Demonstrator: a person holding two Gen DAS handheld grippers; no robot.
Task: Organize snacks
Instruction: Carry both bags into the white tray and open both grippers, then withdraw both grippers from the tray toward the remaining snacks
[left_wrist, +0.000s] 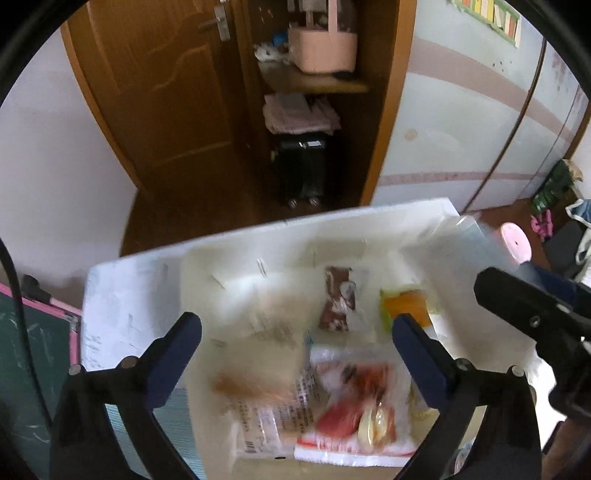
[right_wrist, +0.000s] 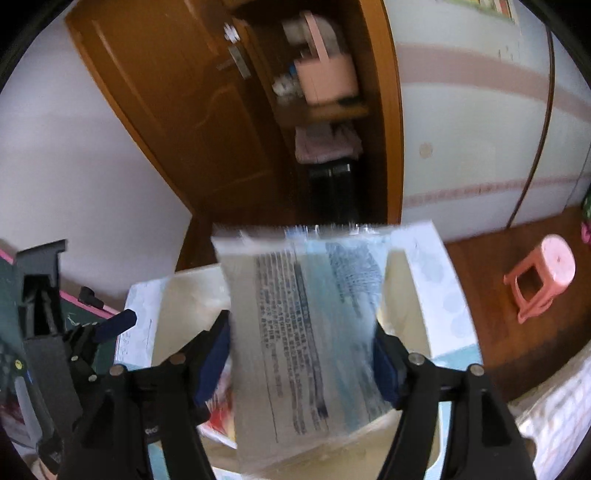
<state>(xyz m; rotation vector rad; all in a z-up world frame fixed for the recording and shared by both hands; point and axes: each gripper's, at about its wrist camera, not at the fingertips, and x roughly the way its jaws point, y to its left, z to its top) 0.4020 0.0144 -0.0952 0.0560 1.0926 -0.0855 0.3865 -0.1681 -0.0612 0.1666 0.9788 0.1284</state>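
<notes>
Clear crinkly plastic, printed with dense dark text, makes up the flat snack packet (right_wrist: 306, 332) clenched between the right gripper's (right_wrist: 303, 354) blue pads, upright above the shallow white cardboard box (right_wrist: 448, 295). Lower it flat toward the box's free far edge, beside the brown wrapper (left_wrist: 338, 299) and red-and-white packet (left_wrist: 354, 402). The left gripper (left_wrist: 295, 343) hovers spread wide and empty; keep it well apart.
</notes>
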